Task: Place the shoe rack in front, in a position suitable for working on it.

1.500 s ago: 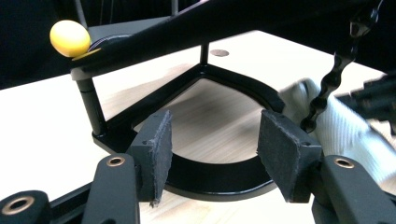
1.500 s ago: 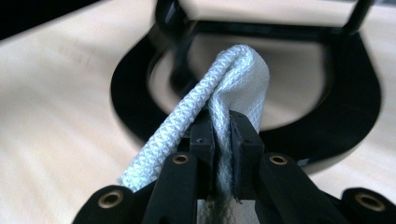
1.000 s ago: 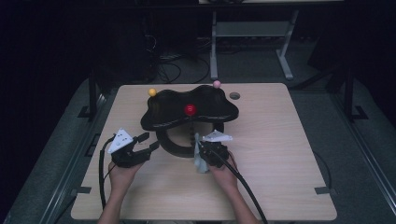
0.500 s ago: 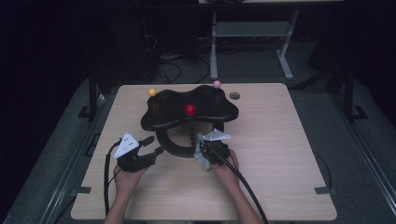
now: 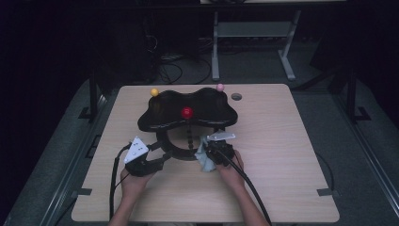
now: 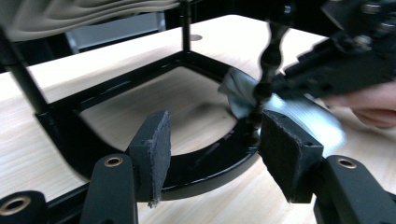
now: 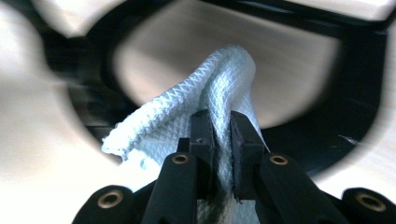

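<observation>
While waffle-weave cloth [image 7: 219,88] bunches, black curved base [image 6: 205,163] looks glossy.

**Left gripper closes in on the stand's base**

From my seat, the one real change is on the left. A second ago my left gripper [image 5: 157,162] sat out toward the table's left side, clear of the stand [image 5: 188,113]. It has since slid right and a little toward me, and now sits against the curved base ring [image 6: 205,163]. In the left gripper view the ring's front arc passes between the spread jaws, the pads [image 6: 152,149] not pressing on it.
</observation>
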`<state>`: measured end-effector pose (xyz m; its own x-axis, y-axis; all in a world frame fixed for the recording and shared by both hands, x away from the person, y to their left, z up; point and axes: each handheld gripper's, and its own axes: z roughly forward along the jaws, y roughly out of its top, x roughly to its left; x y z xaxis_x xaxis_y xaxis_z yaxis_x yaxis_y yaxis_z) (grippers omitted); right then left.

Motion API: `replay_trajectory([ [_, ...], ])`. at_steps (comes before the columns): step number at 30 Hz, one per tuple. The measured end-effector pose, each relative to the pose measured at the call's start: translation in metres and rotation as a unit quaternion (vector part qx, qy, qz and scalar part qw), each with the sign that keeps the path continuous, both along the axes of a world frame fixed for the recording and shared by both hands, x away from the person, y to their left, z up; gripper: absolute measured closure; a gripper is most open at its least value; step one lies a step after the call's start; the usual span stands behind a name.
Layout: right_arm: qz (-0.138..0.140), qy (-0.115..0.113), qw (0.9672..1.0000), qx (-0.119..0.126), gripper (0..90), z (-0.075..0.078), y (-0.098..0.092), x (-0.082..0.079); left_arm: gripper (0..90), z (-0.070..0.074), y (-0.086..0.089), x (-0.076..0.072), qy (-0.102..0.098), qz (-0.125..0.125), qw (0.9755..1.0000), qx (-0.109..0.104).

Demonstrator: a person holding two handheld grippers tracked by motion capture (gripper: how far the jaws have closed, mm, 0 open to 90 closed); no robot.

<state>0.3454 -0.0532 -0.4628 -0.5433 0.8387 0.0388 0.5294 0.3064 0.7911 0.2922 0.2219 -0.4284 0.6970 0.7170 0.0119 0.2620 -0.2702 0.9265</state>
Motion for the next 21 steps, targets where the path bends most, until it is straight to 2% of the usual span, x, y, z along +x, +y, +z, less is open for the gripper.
replay_trajectory([
  [1,-0.015,0.005,0.9999,0.004,81.2,-0.001,-0.005,0.003,43.2,0.0,-0.002,-0.001,-0.002,-0.003,1.0,0.001],
  [2,-0.023,0.015,0.9994,0.02,81.3,-0.002,-0.01,0.005,43.2,0.0,-0.005,-0.002,-0.004,-0.007,1.0,0.003],
  [3,-0.026,0.017,0.9989,0.034,81.5,-0.004,-0.011,0.005,43.1,0.0,-0.007,-0.002,-0.005,-0.01,0.9999,0.002],
  [4,-0.029,0.011,0.9989,0.036,81.7,-0.005,-0.01,0.002,42.9,-0.001,-0.009,-0.002,-0.004,-0.013,0.9999,0.0],
  [5,-0.026,0.006,0.9991,0.034,81.8,-0.006,-0.007,-0.001,42.8,-0.001,-0.012,-0.002,-0.004,-0.015,0.9999,-0.002],
  [7,-0.004,0.013,0.9992,0.038,81.7,-0.005,-0.001,-0.007,42.5,-0.002,-0.018,-0.002,-0.003,-0.025,0.9997,0.002],
  [9,0.021,0.009,0.9994,0.026,81.0,-0.004,0.001,-0.009,41.9,-0.004,-0.026,-0.002,-0.003,-0.035,0.9994,0.007],
  [10,0.019,0.004,0.9996,0.019,80.9,-0.004,-0.001,-0.008,41.8,-0.004,-0.029,-0.002,-0.004,-0.038,0.9992,0.01],
  [12,-0.01,-0.001,0.9999,0.007,80.8,-0.005,-0.011,-0.002,41.7,-0.005,-0.034,-0.002,-0.008,-0.042,0.999,0.014],
  [13,-0.025,-0.001,0.9996,0.015,80.8,-0.007,-0.017,0.001,41.7,-0.005,-0.036,-0.001,-0.008,-0.043,0.999,0.012],
  [15,-0.036,0.012,0.9981,0.049,80.7,-0.009,-0.023,0.001,41.9,-0.007,-0.04,0.001,-0.008,-0.042,0.999,0.016],
  [16,-0.033,0.007,0.9984,0.046,80.7,-0.009,-0.02,-0.002,42.6,-0.008,-0.041,0.002,-0.01,-0.04,0.999,0.019],
  [19,0.013,0.004,0.999,0.042,79.9,-0.008,-0.01,-0.009,51.2,-0.011,-0.045,0.005,-0.01,-0.034,0.999,0.029],
  [21,0.016,0.009,0.9991,0.038,79.9,-0.007,-0.012,-0.005,57.5,-0.014,-0.047,0.008,-0.009,-0.035,0.9987,0.037],
])
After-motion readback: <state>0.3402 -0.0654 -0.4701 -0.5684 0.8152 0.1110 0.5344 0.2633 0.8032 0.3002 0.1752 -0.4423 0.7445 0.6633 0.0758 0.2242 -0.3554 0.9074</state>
